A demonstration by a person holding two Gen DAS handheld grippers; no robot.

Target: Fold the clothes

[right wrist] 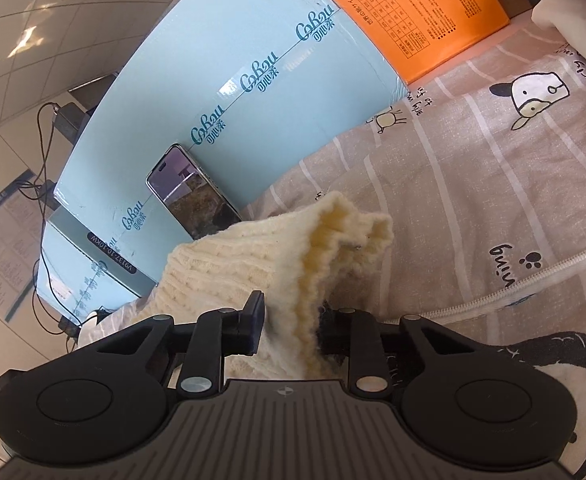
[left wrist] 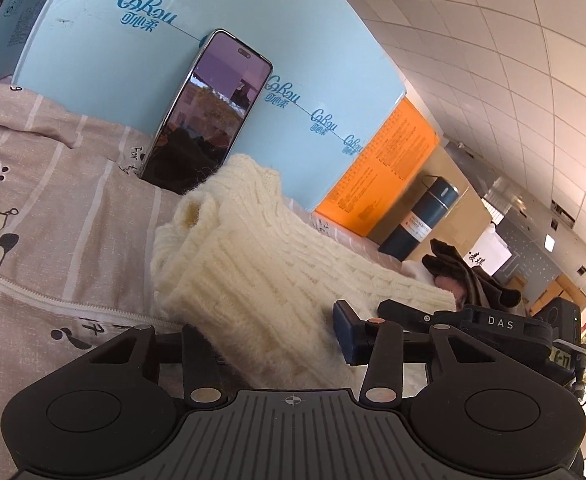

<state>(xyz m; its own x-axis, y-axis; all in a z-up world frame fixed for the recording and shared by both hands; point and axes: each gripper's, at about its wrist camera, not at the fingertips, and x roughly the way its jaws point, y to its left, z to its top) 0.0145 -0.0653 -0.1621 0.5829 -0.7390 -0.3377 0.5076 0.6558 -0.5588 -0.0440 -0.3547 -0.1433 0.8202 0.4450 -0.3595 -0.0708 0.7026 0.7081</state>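
Fingers first: right gripper clenched on a thick edge of the cream knit sweater, wool bunched between the pads. Left gripper has the knit lying between its pads; the left pad is buried under wool, so whether it truly pinches I cannot tell.

Step, as I judge it: both hands taking hold of one edge of the garment to lift it over into a fold.

To do it well:
- confirm the left bite is through all layers before lifting;
- raise both ends together, keeping the edge taut and level;
- carry it away from the phone, which leans just behind the knit.

Sweater: chunky ribbed knit, fuzzy, pale cream, heaped and partly doubled, a ribbed opening gaping upward. Looks soft, bulky, likely to sag between the two grips.

It lies on a striped cartoon-print bedsheet. Behind stand a pale blue carton and an orange box; a dark flask stands well apart.
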